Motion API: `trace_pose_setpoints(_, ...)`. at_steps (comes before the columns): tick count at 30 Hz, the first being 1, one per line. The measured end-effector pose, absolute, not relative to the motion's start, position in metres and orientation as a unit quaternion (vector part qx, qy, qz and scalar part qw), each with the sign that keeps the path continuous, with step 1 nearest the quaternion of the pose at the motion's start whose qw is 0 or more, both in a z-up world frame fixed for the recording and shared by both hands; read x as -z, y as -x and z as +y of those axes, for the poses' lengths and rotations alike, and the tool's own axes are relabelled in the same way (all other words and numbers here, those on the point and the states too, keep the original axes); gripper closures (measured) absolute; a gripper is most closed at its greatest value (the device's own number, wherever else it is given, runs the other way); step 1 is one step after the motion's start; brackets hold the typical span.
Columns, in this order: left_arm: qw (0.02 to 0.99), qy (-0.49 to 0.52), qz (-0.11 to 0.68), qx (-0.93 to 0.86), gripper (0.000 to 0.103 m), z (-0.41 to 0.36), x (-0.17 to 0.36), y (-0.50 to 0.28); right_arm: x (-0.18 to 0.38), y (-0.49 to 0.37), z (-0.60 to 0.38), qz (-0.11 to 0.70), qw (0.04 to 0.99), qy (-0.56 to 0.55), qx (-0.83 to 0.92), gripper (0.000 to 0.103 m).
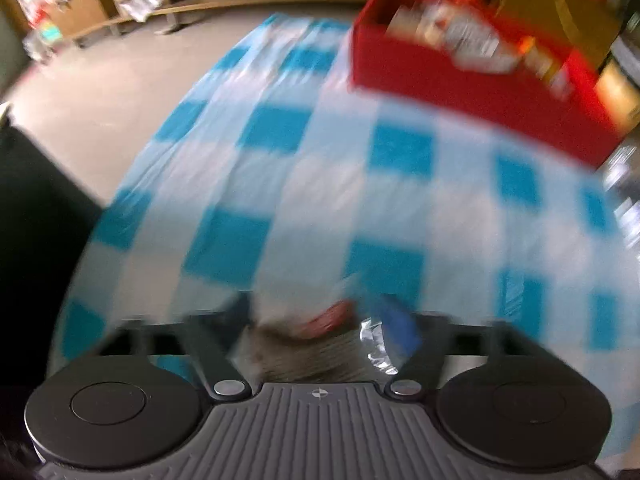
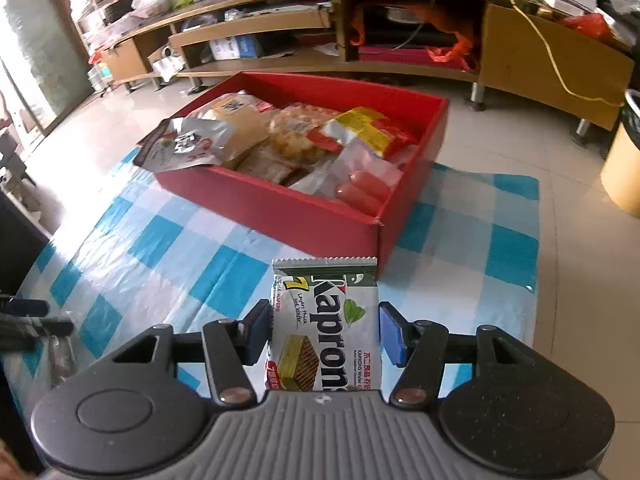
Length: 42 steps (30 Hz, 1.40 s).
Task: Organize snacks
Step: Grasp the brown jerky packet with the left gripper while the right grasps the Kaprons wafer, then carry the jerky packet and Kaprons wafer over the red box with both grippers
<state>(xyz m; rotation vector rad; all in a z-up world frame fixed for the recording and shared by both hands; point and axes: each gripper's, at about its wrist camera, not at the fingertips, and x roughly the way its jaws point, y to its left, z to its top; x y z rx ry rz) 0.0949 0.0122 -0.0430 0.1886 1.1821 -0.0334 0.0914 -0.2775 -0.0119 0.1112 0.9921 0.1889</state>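
A red cardboard box [image 2: 288, 216] on the blue-checked cloth [image 2: 168, 248] is already crowded with snacks. A white Kaprons wafer packet [image 2: 326, 328] sits between the right gripper [image 2: 324, 334]'s fingers, seemingly unclamped; the blurred left gripper [image 1: 320, 328] appears closed on a foil-edged packet [image 1: 316, 344].

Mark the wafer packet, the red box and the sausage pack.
wafer packet [image 2: 326, 320], right wrist view, middle of the printed front.
red box [image 2: 280, 212], right wrist view, near outer wall.
sausage pack [image 2: 360, 184], right wrist view, clear wrapper over sausages.
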Motion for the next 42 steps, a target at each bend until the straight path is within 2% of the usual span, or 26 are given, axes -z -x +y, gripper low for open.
trace_pose_setpoints(3,0.818,-0.101,0.566,0.005,0.008,0.008,0.056,-0.083,0.009,-0.089,-0.277,0.468,0.876,-0.058,-0.104,0.047)
trace_pose_setpoints(4,0.818,-0.103,0.566,-0.003,0.0,0.006,0.058,-0.081,0.008,-0.088,-0.278,0.465,0.877,-0.061,-0.107,0.047)
trace_pose_setpoints(7,0.825,-0.089,0.558,-0.031,0.0,0.002,0.066,-0.084,0.008,-0.087,-0.279,0.462,0.877,-0.063,-0.116,0.047)
trace_pose_setpoints(8,0.822,-0.058,0.566,-0.036,0.01,0.005,0.065,-0.087,0.008,-0.087,-0.279,0.461,0.877,-0.065,-0.119,0.047)
trace_pose_setpoints(9,0.82,-0.029,0.571,-0.026,0.015,0.008,0.063,-0.088,0.007,-0.087,-0.278,0.46,0.877,-0.066,-0.122,0.047)
trace_pose_setpoints(10,0.823,-0.026,0.567,-0.025,0.027,0.008,0.059,-0.087,0.005,-0.087,-0.277,0.457,0.878,-0.064,-0.126,0.047)
trace_pose_setpoints(13,0.833,-0.056,0.55,-0.012,0.044,-0.006,0.047,-0.076,-0.004,-0.087,-0.274,0.444,0.883,-0.068,-0.135,0.047)
trace_pose_setpoints(16,0.841,-0.028,0.54,0.004,0.051,-0.004,0.032,-0.073,-0.014,-0.086,-0.274,0.429,0.89,-0.075,-0.136,0.047)
trace_pose_setpoints(20,0.851,-0.015,0.524,0.029,0.066,-0.004,0.014,-0.077,-0.019,-0.086,-0.276,0.42,0.894,-0.082,-0.131,0.047)
trace_pose_setpoints(23,0.853,-0.021,0.52,0.037,0.07,-0.002,0.009,-0.074,-0.022,-0.087,-0.276,0.418,0.895,-0.086,-0.129,0.047)
trace_pose_setpoints(26,0.847,-0.037,0.528,0.045,0.067,0.004,0.014,-0.068,-0.022,-0.089,-0.273,0.417,0.895,-0.084,-0.134,0.047)
trace_pose_setpoints(27,0.844,-0.038,0.533,0.047,0.054,0.004,0.018,-0.066,-0.022,-0.089,-0.273,0.417,0.895,-0.085,-0.135,0.047)
trace_pose_setpoints(29,0.837,-0.039,0.546,0.004,0.017,0.007,0.03,-0.066,-0.023,-0.089,-0.27,0.416,0.895,-0.083,-0.139,0.047)
trace_pose_setpoints(33,0.833,-0.112,0.54,-0.04,0.002,0.007,0.05,-0.067,-0.025,-0.085,-0.269,0.41,0.897,-0.083,-0.144,0.047)
trace_pose_setpoints(36,0.817,-0.087,0.57,-0.027,0.0,0.011,0.063,-0.068,-0.025,-0.085,-0.268,0.41,0.897,-0.081,-0.145,0.047)
trace_pose_setpoints(39,0.81,0.008,0.586,-0.038,0.0,0.025,0.077,-0.066,-0.027,-0.085,-0.267,0.406,0.898,-0.083,-0.148,0.047)
trace_pose_setpoints(40,0.809,0.013,0.586,-0.032,0.005,0.027,0.075,-0.067,-0.028,-0.086,-0.265,0.406,0.898,-0.082,-0.149,0.047)
trace_pose_setpoints(41,0.813,0.011,0.582,-0.025,0.015,0.027,0.07,-0.066,-0.027,-0.087,-0.264,0.406,0.898,-0.082,-0.15,0.047)
trace_pose_setpoints(42,0.817,0.006,0.577,-0.019,0.021,0.024,0.065,-0.064,-0.027,-0.087,-0.262,0.407,0.897,-0.081,-0.152,0.047)
